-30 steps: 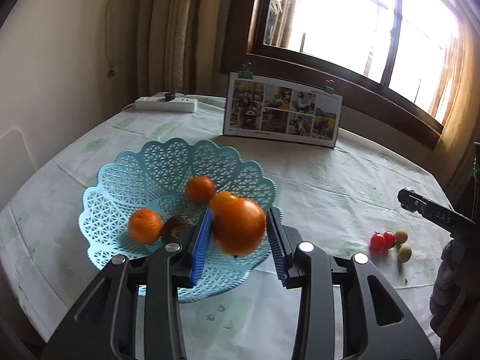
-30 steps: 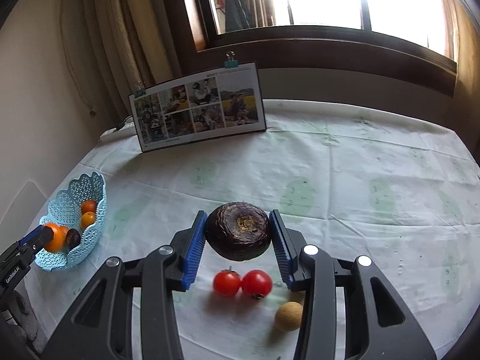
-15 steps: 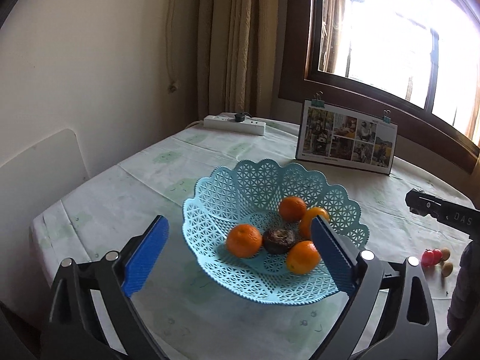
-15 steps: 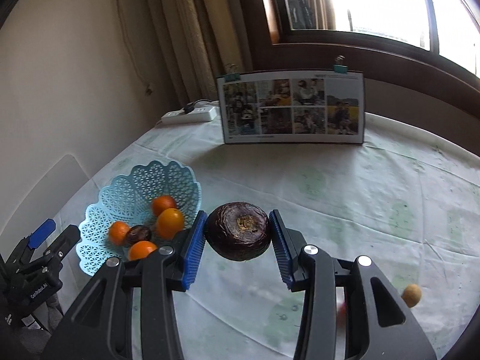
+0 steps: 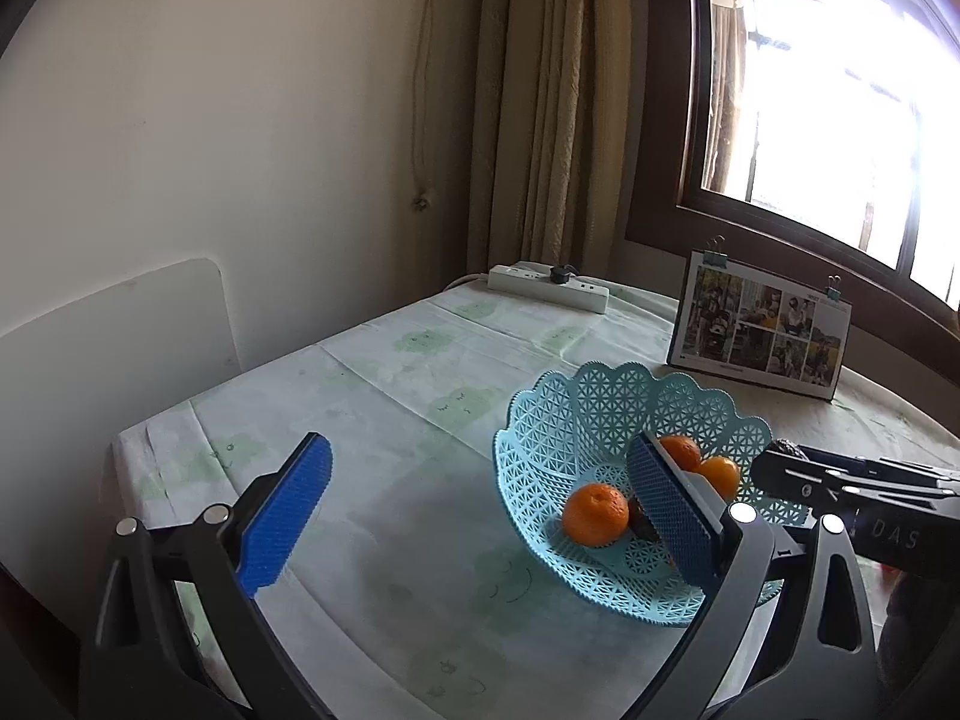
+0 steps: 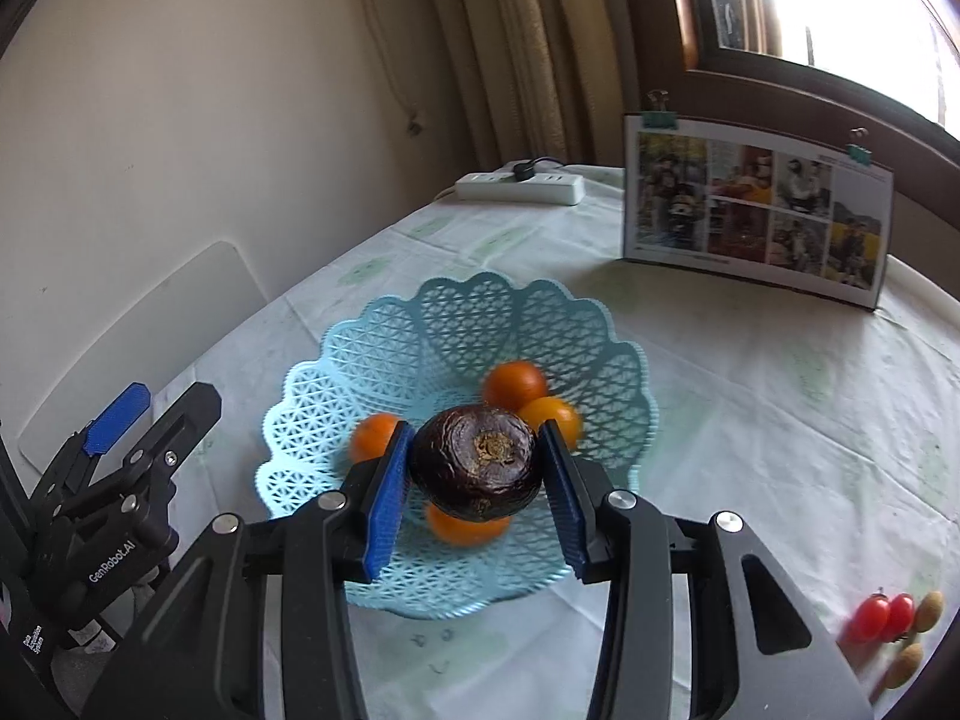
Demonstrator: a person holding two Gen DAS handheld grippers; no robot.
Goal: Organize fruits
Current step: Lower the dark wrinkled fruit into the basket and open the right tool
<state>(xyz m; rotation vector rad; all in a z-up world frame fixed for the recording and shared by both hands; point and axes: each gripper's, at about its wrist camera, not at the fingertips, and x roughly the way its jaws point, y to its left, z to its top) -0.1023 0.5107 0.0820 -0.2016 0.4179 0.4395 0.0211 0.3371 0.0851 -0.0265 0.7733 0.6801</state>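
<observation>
A light blue lattice basket (image 6: 480,300) (image 5: 600,384) stands on the table with several oranges (image 6: 516,381) (image 5: 591,513) in it. A dark fruit (image 5: 637,525) also lies there, half hidden behind my left finger. My right gripper (image 6: 474,471) is shut on a dark purple round fruit (image 6: 474,462) and holds it just above the basket's middle. In the left wrist view the right gripper (image 5: 840,480) reaches in from the right. My left gripper (image 5: 474,510) (image 6: 156,420) is open wide and holds nothing, to the left of the basket.
Two red cherry tomatoes (image 6: 882,615) and two small tan fruits (image 6: 927,609) lie on the tablecloth at the near right. A clipped photo board (image 6: 756,210) stands behind the basket. A white power strip (image 6: 522,186) lies at the table's far edge by the curtain.
My left gripper let an orange go into the basket, opened wide and drew back to the left. My right gripper carried the dark fruit from above the tomatoes to over the basket.
</observation>
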